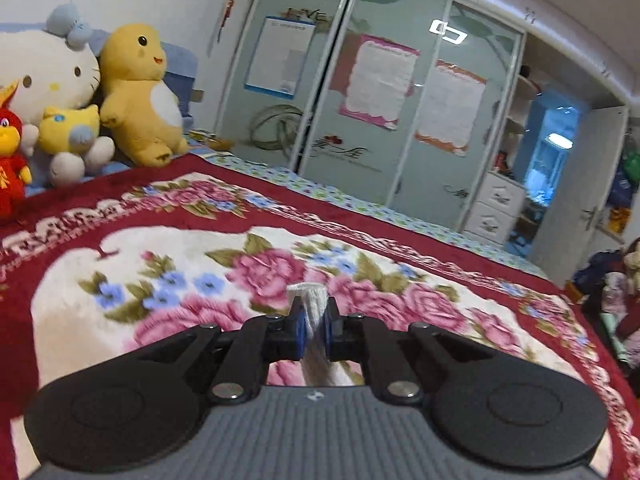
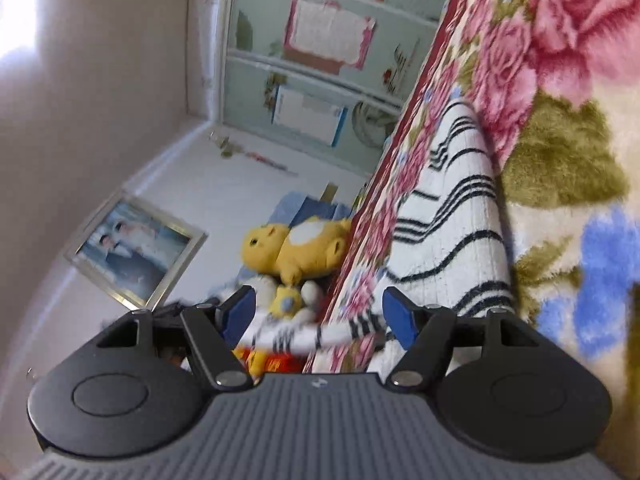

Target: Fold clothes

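My left gripper [image 1: 315, 326] is shut on a bunched edge of white garment [image 1: 312, 300], held just above the floral blanket [image 1: 180, 264]. In the right wrist view, which is rolled sideways, a white garment with black wavy stripes [image 2: 452, 216] lies on the blanket [image 2: 560, 128]. A narrow striped part of the garment [image 2: 320, 334] stretches across the gap between the blue pads [image 2: 400, 320] of my right gripper [image 2: 318, 314], which stands open. Whether that part touches the fingers is unclear.
Plush toys sit at the head of the bed: a yellow one [image 1: 140, 92], a white cat [image 1: 44, 68], a red one [image 1: 10, 152]. Wardrobe sliding doors [image 1: 360, 100] stand beyond the bed. A pile of clothes [image 1: 616, 292] lies at the right. A framed photo [image 2: 136, 248] hangs on the wall.
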`<state>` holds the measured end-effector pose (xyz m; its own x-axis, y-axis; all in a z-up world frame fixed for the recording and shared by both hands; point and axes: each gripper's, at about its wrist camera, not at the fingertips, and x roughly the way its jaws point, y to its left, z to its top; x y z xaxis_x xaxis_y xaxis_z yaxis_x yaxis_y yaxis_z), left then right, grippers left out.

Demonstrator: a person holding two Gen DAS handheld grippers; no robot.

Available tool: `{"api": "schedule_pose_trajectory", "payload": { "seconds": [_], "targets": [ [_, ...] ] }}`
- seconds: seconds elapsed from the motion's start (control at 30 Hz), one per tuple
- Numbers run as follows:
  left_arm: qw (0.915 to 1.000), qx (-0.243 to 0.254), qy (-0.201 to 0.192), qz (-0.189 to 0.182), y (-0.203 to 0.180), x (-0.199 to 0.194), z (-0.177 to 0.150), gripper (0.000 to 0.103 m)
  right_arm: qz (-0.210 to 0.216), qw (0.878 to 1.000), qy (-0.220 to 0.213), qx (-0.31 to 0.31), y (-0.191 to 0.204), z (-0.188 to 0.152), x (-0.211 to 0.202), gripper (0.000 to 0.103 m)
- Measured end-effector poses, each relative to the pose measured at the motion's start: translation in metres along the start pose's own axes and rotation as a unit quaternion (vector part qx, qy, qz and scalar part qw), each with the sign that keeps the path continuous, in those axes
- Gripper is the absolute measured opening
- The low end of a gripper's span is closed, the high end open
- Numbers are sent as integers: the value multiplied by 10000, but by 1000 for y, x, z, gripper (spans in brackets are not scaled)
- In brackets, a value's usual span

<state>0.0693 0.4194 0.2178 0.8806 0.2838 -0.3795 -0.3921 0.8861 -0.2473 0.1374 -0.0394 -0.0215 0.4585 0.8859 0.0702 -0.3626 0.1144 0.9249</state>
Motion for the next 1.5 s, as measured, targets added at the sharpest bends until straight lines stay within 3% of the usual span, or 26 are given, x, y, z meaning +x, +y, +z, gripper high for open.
{"api": "schedule_pose_trajectory", "payload": {
  "seconds": [0.17, 0.27, 0.33, 0.4, 0.67, 0.8, 0.87, 0.9, 0.93, 0.97, 1.03, 1.1, 1.17, 1.23, 1.27, 1.3, 1.33, 1.37, 1.4, 1.5],
  "targets": [
    [9998, 154, -62, 131, -7, 15, 9, 7, -367, 9979, 528, -110, -7, 0, 12, 66],
    [9994, 272, -111, 162, -13, 21, 10, 7, -663, 9943, 814, -176, -12, -2, 21, 54],
    [9991, 350, -143, 182, -17, 25, 11, 7, -1161, 9854, 1042, -675, -5, -10, 34, 25],
    [9987, 429, -176, 202, -20, 29, 11, 7, -1587, 9707, 1083, -1447, 14, -21, 43, 25],
    [9971, 628, -437, 22, -60, 42, 38, 8, -2003, 9446, 612, -2526, 55, -37, 40, 27],
    [9953, 772, -555, -173, -82, 43, 42, 8, -1017, 9783, -76, -1802, 52, -25, 25, 27],
    [9956, 772, -497, -192, -86, 46, 36, 8, -911, 9843, 292, -1483, 35, -24, 41, 33],
    [9959, 755, -452, -199, -87, 48, 33, 8, -1382, 9778, 786, -1364, 22, -27, 57, 26],
    [9962, 732, -412, -207, -87, 48, 31, 8, -1700, 9705, 1110, -1302, 13, -31, 68, 0],
    [9964, 721, -393, -210, -88, 48, 30, 8, -1650, 9710, 1099, -1333, 16, -30, 66, 0],
    [9967, 689, -363, -219, -88, 46, 29, 8, -1559, 9723, 1073, -1375, 21, -28, 63, 18],
    [9972, 598, -365, -266, -88, 42, 31, 8, -1492, 9758, 994, -1252, 22, -27, 60, 20],
    [9972, 501, -378, -412, -87, 36, 34, 8, -1030, 9861, 686, -1106, 27, -22, 51, 22],
    [9967, 437, -388, -562, -89, 31, 37, 8, -730, 9931, 366, -847, 26, -19, 43, 36],
    [9963, 435, -390, -631, -91, 29, 38, 8, -705, 9948, 246, -688, 23, -18, 40, 40],
    [9957, 470, -386, -692, -95, 28, 38, 8, -961, 9932, 320, -576, 15, -18, 42, 44],
    [9953, 496, -375, -747, -98, 27, 37, 8, -1255, 9891, 528, -553, 7, -20, 49, 27],
    [9949, 521, -355, -784, -101, 26, 35, 8, -1488, 9850, 683, -534, 1, -22, 55, 18],
    [9946, 558, -336, -808, -105, 26, 34, 8, -1511, 9850, 648, -532, 3, -21, 54, 18],
    [9933, 611, -254, -946, -113, 26, 27, 8, -1233, 9893, 486, -607, 12, -17, 49, 32]
  ]
}}
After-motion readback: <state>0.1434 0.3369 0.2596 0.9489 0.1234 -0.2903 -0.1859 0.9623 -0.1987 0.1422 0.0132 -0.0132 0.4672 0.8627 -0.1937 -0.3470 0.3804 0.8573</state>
